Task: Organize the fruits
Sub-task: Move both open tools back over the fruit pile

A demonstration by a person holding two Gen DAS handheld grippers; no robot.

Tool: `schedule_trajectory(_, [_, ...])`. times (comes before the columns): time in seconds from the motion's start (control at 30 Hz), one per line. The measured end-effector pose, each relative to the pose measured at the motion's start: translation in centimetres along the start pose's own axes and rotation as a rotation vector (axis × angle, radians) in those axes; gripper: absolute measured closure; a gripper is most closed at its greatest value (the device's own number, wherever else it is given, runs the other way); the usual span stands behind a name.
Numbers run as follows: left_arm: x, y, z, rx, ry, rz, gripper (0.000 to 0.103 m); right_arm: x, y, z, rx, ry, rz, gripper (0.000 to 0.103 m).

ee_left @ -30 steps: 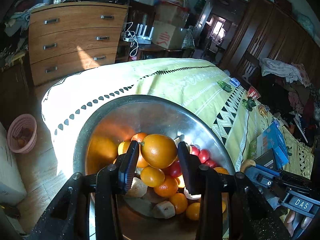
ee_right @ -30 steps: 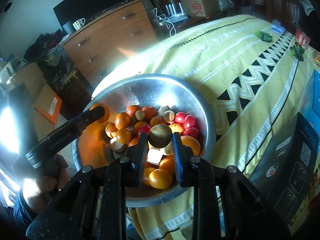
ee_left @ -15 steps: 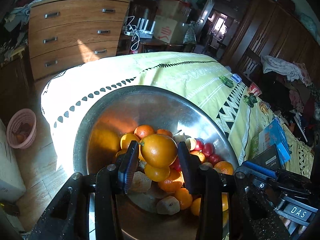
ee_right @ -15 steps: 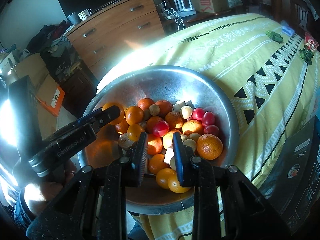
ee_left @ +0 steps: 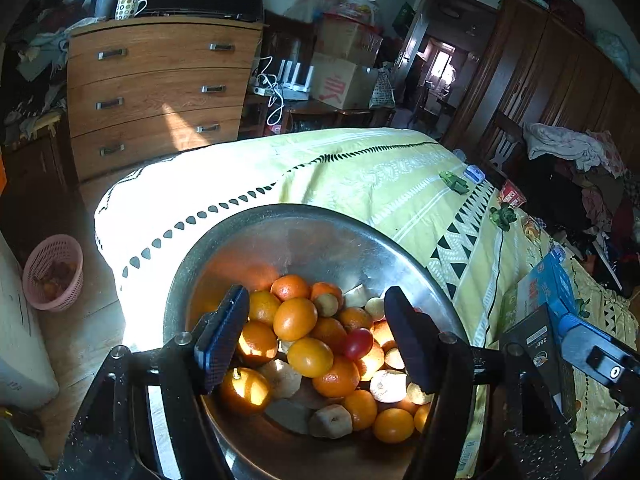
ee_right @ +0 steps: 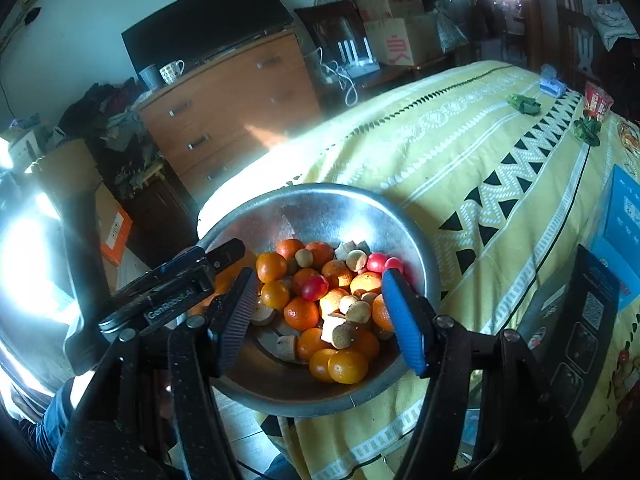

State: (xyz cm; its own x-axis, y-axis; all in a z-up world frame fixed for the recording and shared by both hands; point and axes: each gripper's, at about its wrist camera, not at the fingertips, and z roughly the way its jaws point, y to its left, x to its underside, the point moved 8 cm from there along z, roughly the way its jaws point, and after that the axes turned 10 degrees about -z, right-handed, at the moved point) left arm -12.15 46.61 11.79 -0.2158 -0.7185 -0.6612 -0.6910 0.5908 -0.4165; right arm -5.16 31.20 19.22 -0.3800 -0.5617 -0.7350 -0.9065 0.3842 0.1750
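Observation:
A large steel bowl (ee_left: 280,224) (ee_right: 328,200) stands at the near corner of the yellow-clothed table. It holds many oranges (ee_left: 295,318) (ee_right: 301,313), small red fruits (ee_left: 358,343) (ee_right: 315,287), brown round fruits (ee_right: 357,312) and pale cut pieces. My left gripper (ee_left: 316,336) is open and empty just above the fruit pile at the bowl's near left. It also shows in the right wrist view (ee_right: 208,264). My right gripper (ee_right: 326,312) is open and empty above the bowl's near side.
A black box (ee_right: 576,320) and a blue box (ee_right: 624,236) lie on the cloth right of the bowl. Small green and red items (ee_right: 524,104) lie at the far side. A wooden dresser (ee_left: 156,92) and a pink basket (ee_left: 54,272) stand beyond the table.
The left gripper opened and let go of the large orange, which now lies in the bowl. The right gripper, holding a brown fruit one second ago, also opened wide and drew back slightly.

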Motion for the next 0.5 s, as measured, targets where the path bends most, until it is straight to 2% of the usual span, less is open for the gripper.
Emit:
schedule_trajectory(0.1, [-0.3,-1.7,-1.4,0.025,-0.034,0.023,0.029,0.6,-0.6,-3.4,0.029,-0.054,-0.006,0.038])
schedule_trajectory(0.2, [-0.3,-3.7,-3.0,0.054,-0.067,0.044,0.023,2.7,-2.1,-6.7,0.082,-0.088,0.014,0.037])
schedule_trajectory(0.33, [0.6,-7.6,-4.8,0.116,-0.093,0.092,0.016,7.6,-5.1,-10.7,0.187,-0.088,0.05,0.036])
schedule_trajectory(0.5, [4.1,-14.6,-6.4,0.237,-0.073,0.196,0.015,14.7,-9.3,-14.3,0.304,-0.043,0.155,0.036])
